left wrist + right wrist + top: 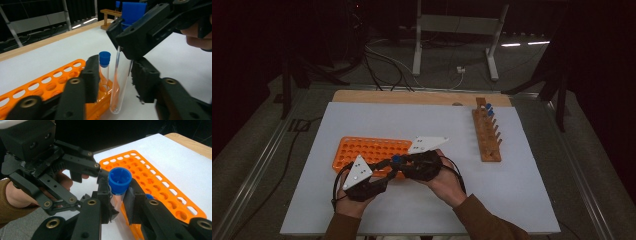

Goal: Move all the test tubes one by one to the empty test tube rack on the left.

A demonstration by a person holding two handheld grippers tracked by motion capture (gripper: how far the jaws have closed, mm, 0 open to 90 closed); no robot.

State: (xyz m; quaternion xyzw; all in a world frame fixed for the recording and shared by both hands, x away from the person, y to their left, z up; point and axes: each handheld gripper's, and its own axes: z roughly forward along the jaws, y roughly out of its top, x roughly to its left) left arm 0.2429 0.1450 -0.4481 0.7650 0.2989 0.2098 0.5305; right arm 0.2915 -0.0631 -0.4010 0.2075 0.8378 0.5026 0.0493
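Up close, my right gripper clamps the capped tube; my left gripper brackets its glass, contact unclear; overhead hides this.

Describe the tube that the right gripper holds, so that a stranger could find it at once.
Find the orange rack on the white table and go to its near right corner. There the right gripper clamps the held tube, clear, upright and blue-capped. Unlike the standing tube beside it, which sits in a rack hole, it is in no hole.
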